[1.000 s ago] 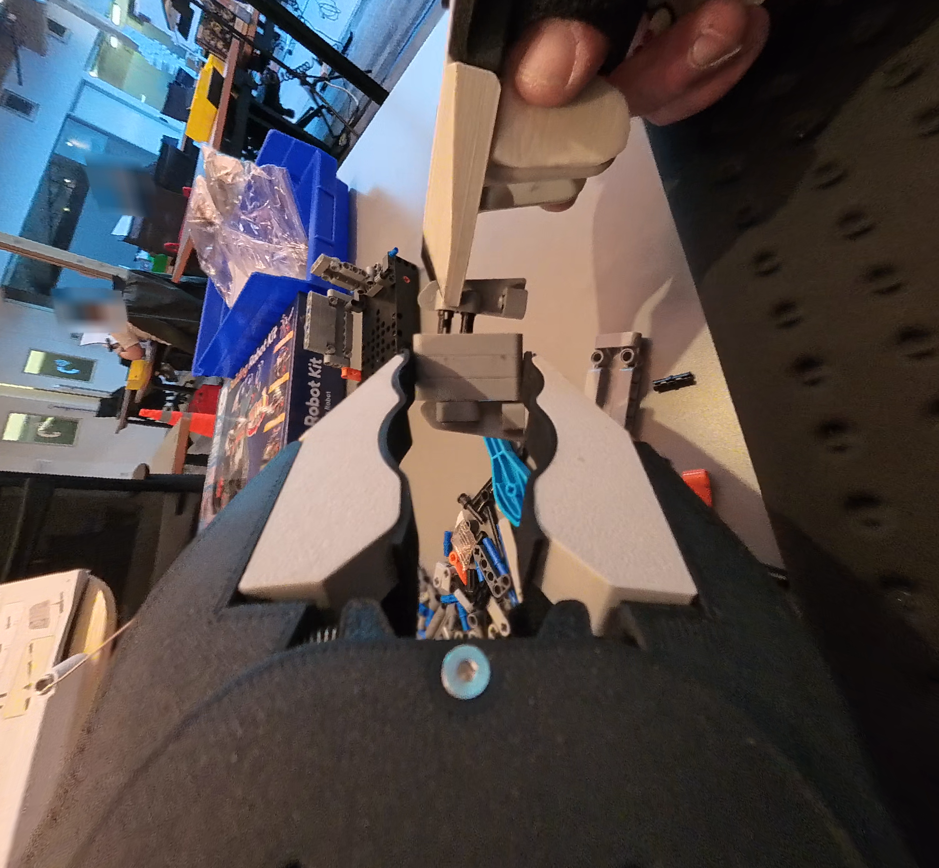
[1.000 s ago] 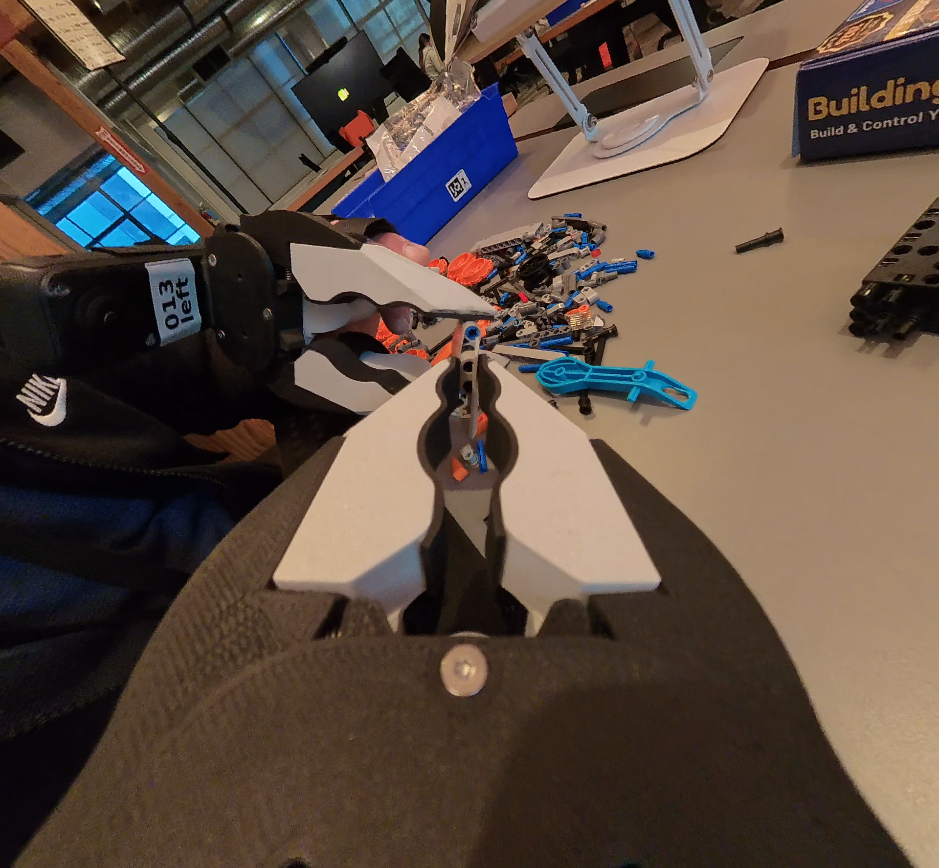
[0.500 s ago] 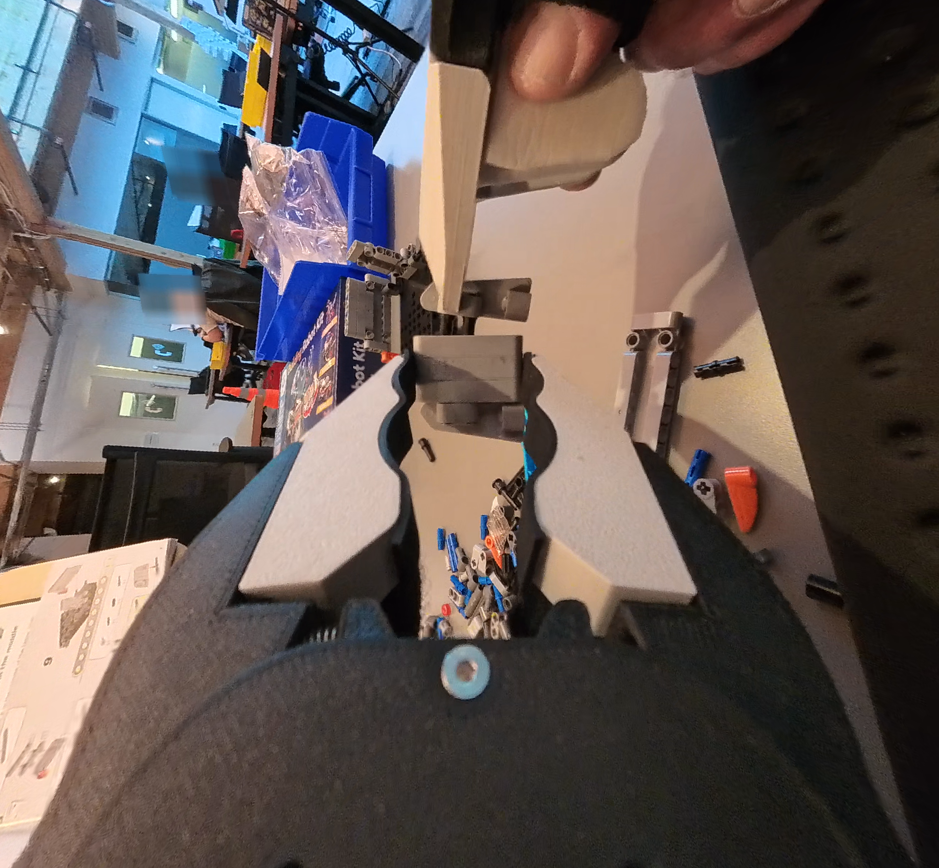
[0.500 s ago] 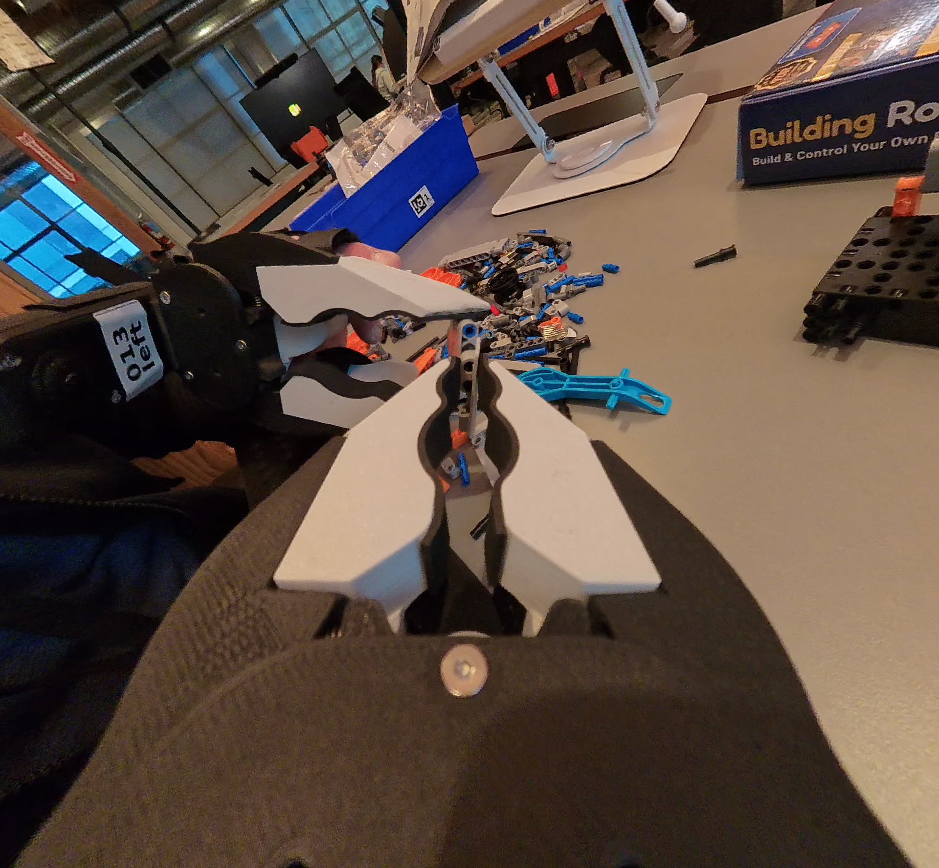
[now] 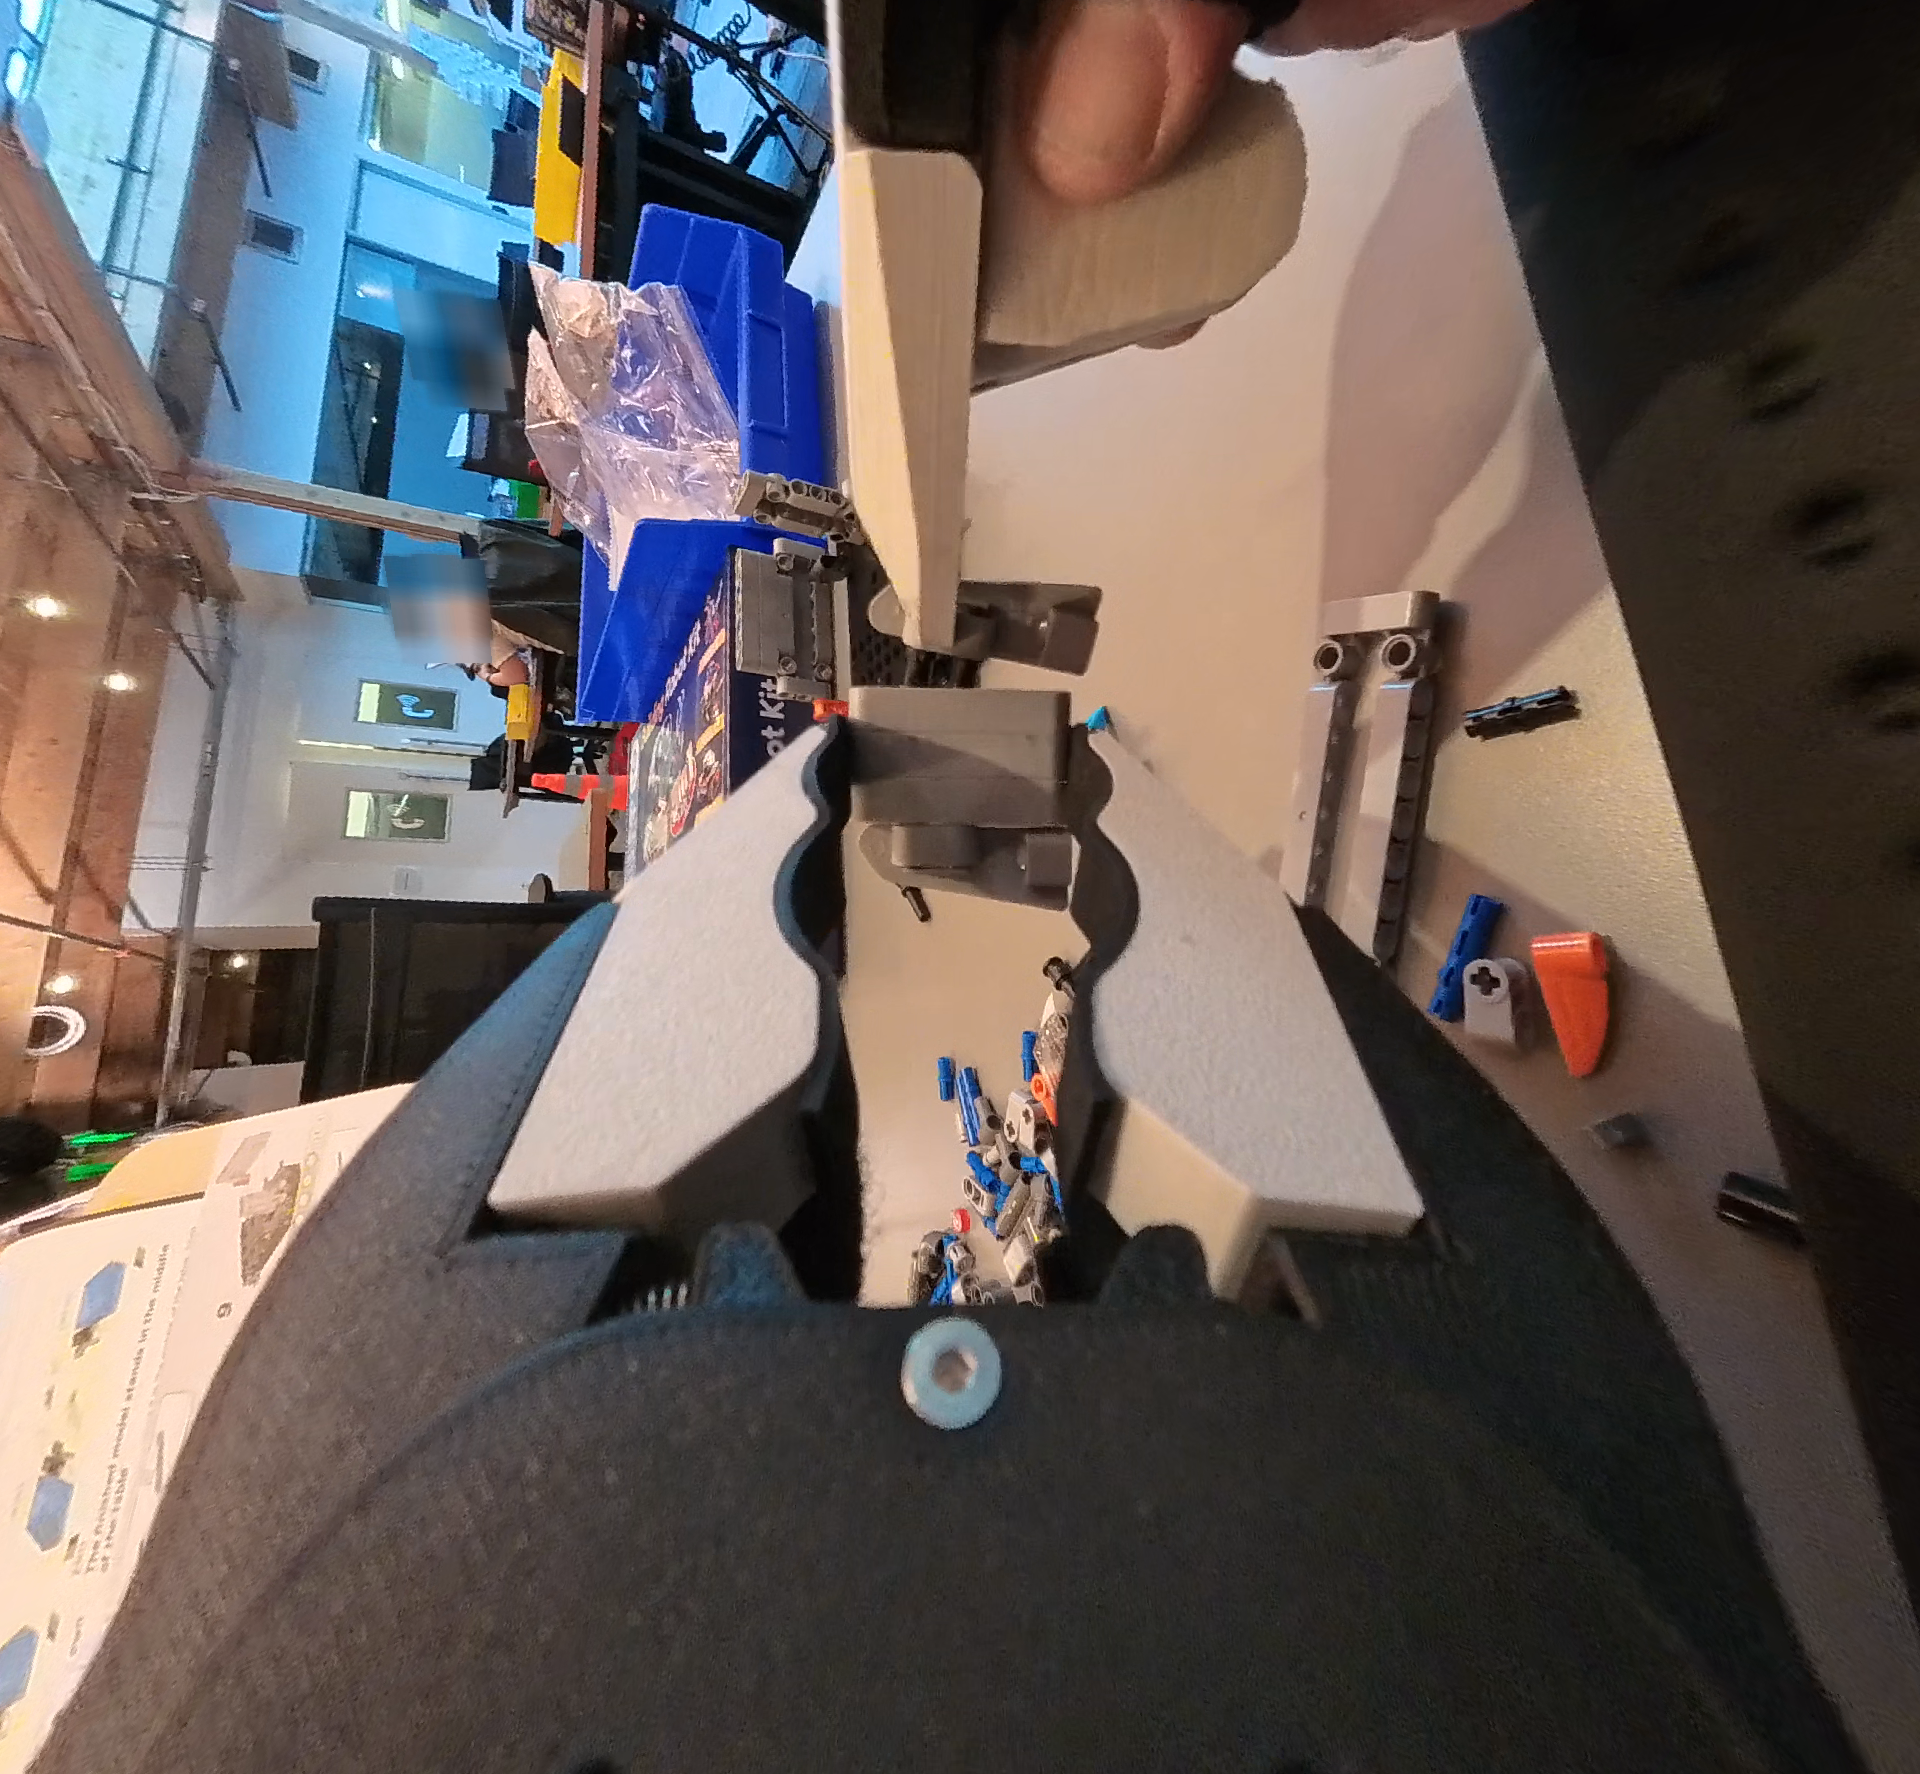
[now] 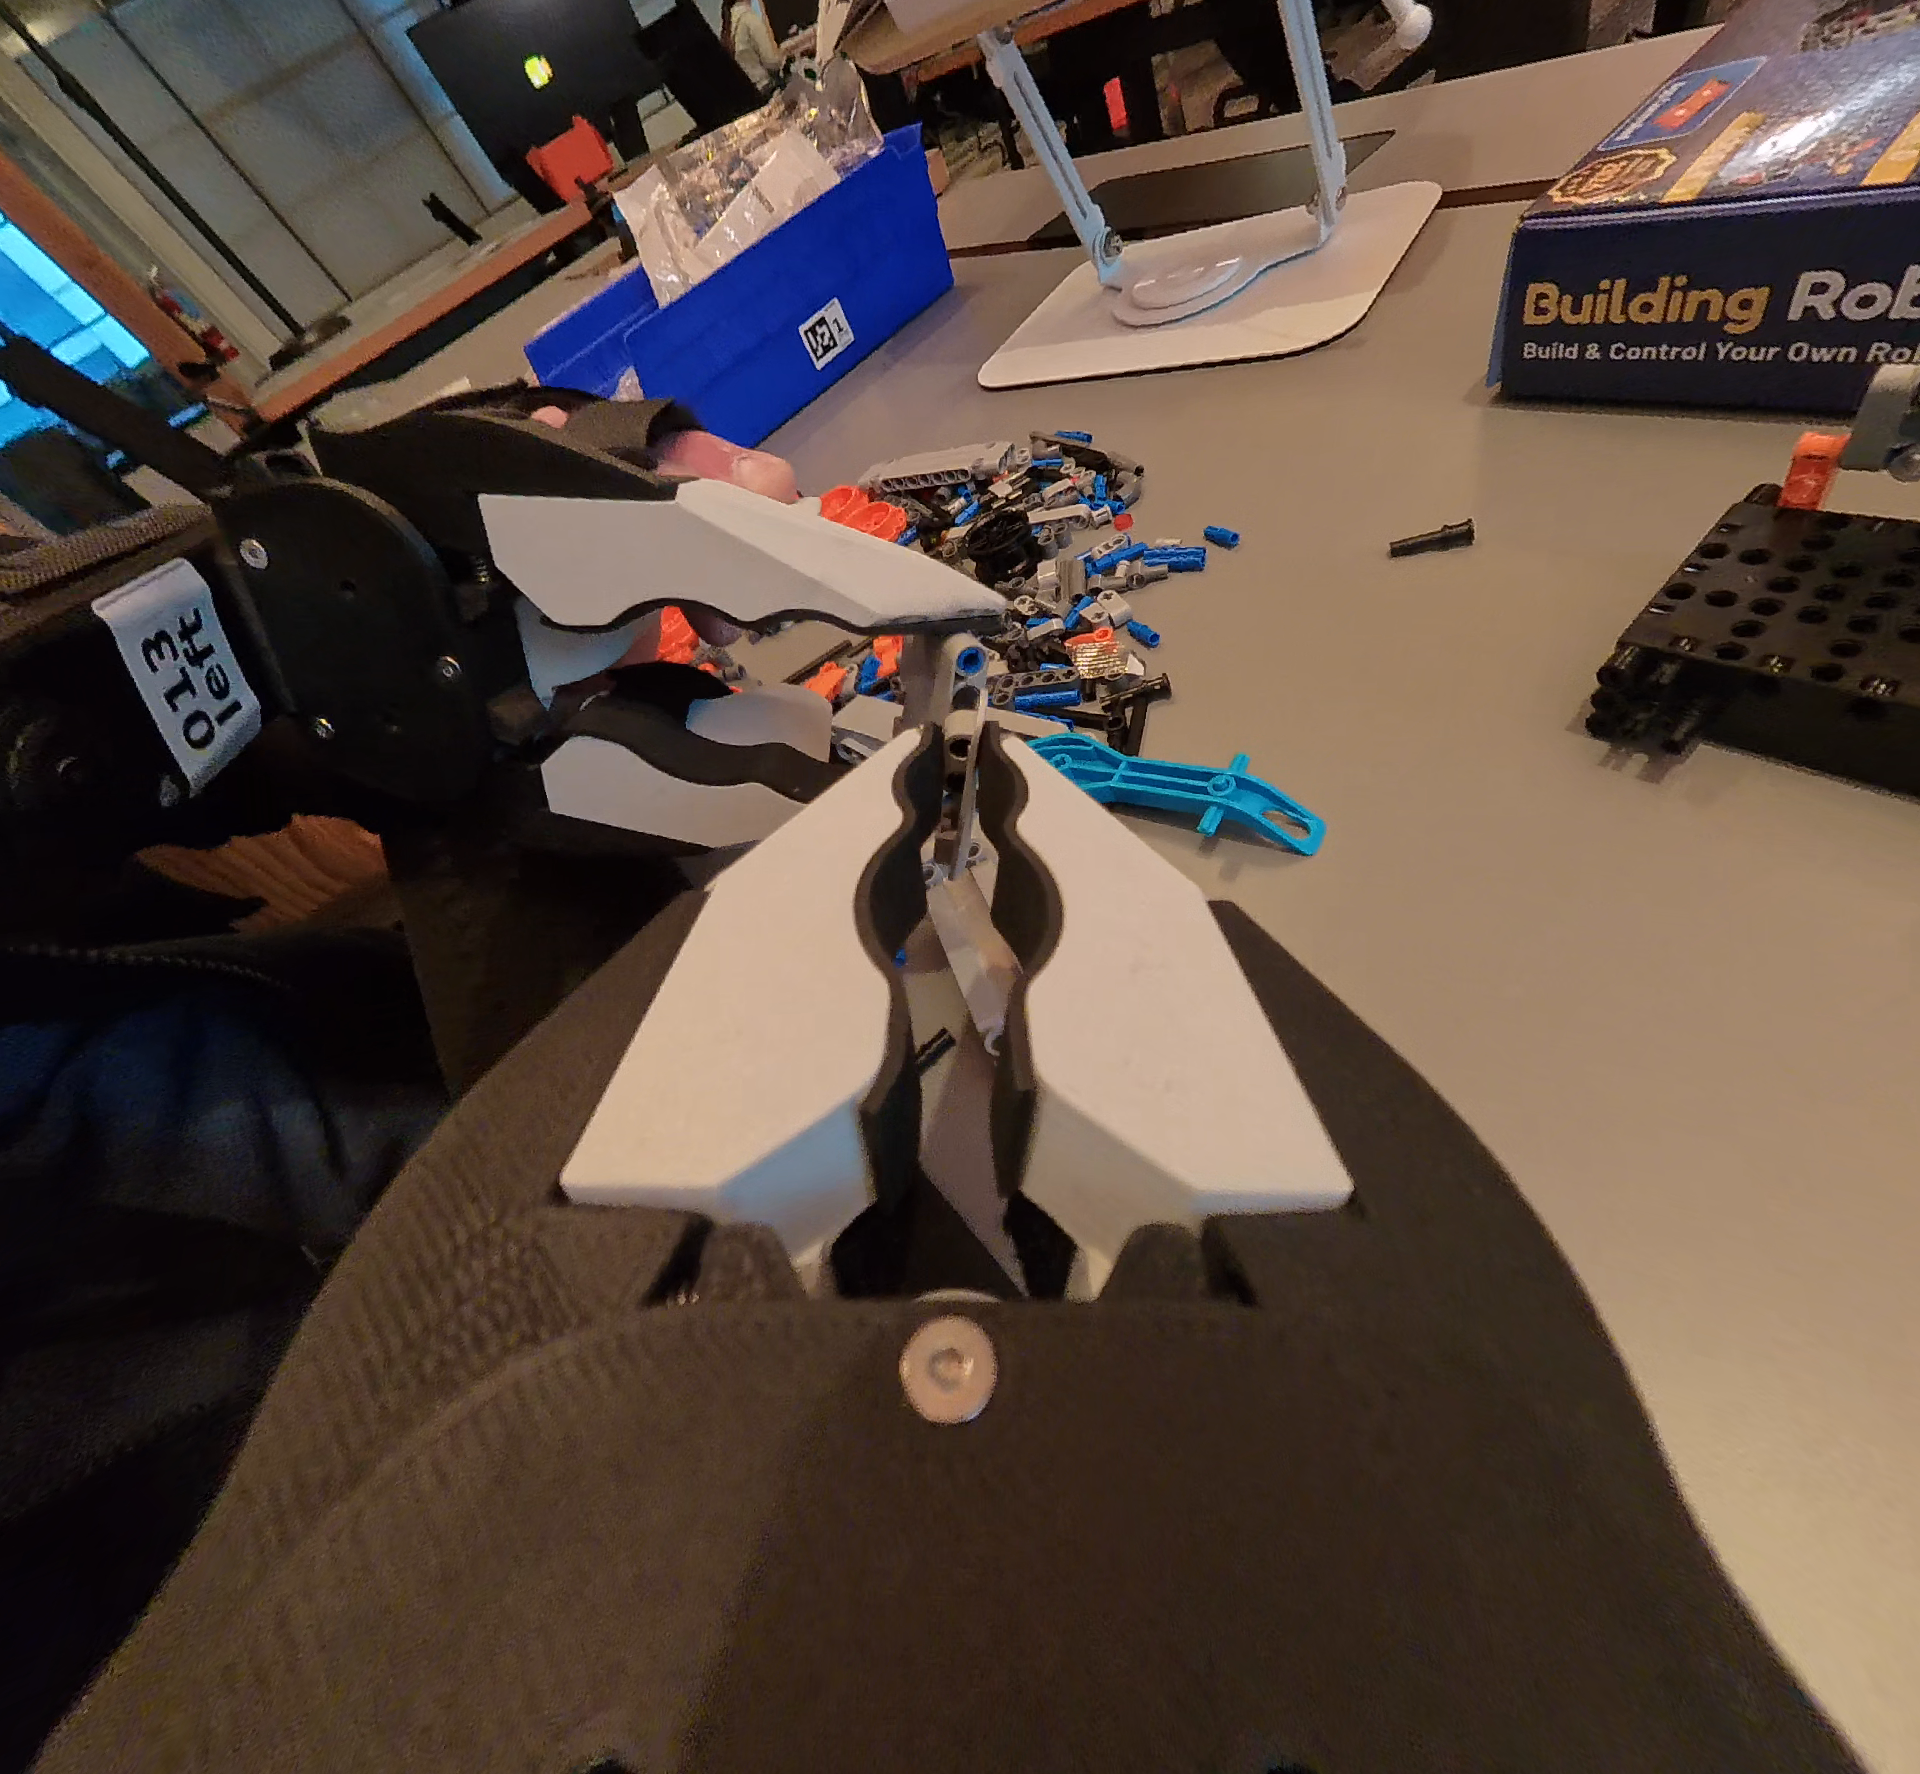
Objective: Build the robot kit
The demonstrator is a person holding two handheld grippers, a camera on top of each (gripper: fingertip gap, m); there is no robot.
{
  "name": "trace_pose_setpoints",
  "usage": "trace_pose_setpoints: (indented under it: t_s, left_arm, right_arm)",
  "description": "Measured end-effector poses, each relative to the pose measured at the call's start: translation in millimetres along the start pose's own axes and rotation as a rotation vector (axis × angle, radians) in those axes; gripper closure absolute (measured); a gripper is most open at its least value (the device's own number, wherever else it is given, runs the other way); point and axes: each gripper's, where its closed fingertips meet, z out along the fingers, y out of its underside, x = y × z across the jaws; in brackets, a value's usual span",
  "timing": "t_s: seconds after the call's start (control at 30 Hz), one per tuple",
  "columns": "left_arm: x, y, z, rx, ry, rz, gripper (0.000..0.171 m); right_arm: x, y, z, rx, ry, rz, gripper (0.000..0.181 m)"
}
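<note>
My left gripper [image 5: 961,737] is shut on a grey block [image 5: 956,763] and holds it above the table. My right gripper [image 6: 961,737] is shut on a small thin grey beam piece [image 6: 958,758]. In the left wrist view the right gripper [image 5: 925,602] comes in from above, and its small grey piece [image 5: 1029,625] sits right against the top of the block. A person's thumb [image 5: 1112,103] rests on it. In the right wrist view the left gripper [image 6: 914,685] reaches in from the left, and its upper finger [image 6: 748,561] meets my fingertips.
A pile of small blue, grey and orange parts [image 6: 1049,561] and a cyan curved piece [image 6: 1174,784] lie just beyond. A black perforated plate [image 6: 1787,623], dark blue box [image 6: 1714,270], blue bin [image 6: 769,332] and white book stand [image 6: 1205,290] stand farther off. Grey beams [image 5: 1361,748] lie near. Left and right tips are no more than a few centimetres apart.
Both grippers have stayed together and shifted a little over the table. The gap with black pins between the small grey piece and the grey block has closed.
</note>
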Motion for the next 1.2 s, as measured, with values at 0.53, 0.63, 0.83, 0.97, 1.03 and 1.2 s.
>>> trace_pose_setpoints:
  t_s: [0.53, 0.63, 0.83, 0.97, 1.03, 1.2]
  left_arm:
    - [5.2, 4.9, 4.7, -0.028, 0.009, 0.045, 0.134]
    - [6.1, 7.0, 6.0, -0.037, 0.012, 0.048, 0.134]
    - [13.8, 10.8, 12.4, -0.056, 0.049, 0.037, 0.134]
    - [16.9, 12.7, 15.4, -0.062, 0.052, 0.055, 0.134]
    - [19.0, 13.8, 15.9, -0.071, 0.055, 0.063, 0.134]
    - [28.2, 23.6, 22.7, -0.127, 0.080, 0.094, 0.134]
  right_arm:
    - [-1.4, 7.3, 4.1, -0.083, -0.047, -0.052, 0.178]
    - [0.3, 8.6, 5.6, -0.090, -0.026, -0.051, 0.177]
    - [7.3, 14.8, 7.4, -0.132, -0.019, -0.050, 0.178]
    - [10.8, 19.2, 8.4, -0.166, -0.036, -0.031, 0.178]
    - [12.0, 21.8, 9.4, -0.186, -0.031, -0.024, 0.178]
    - [19.9, 33.8, 16.4, -0.261, 0.018, -0.018, 0.177]
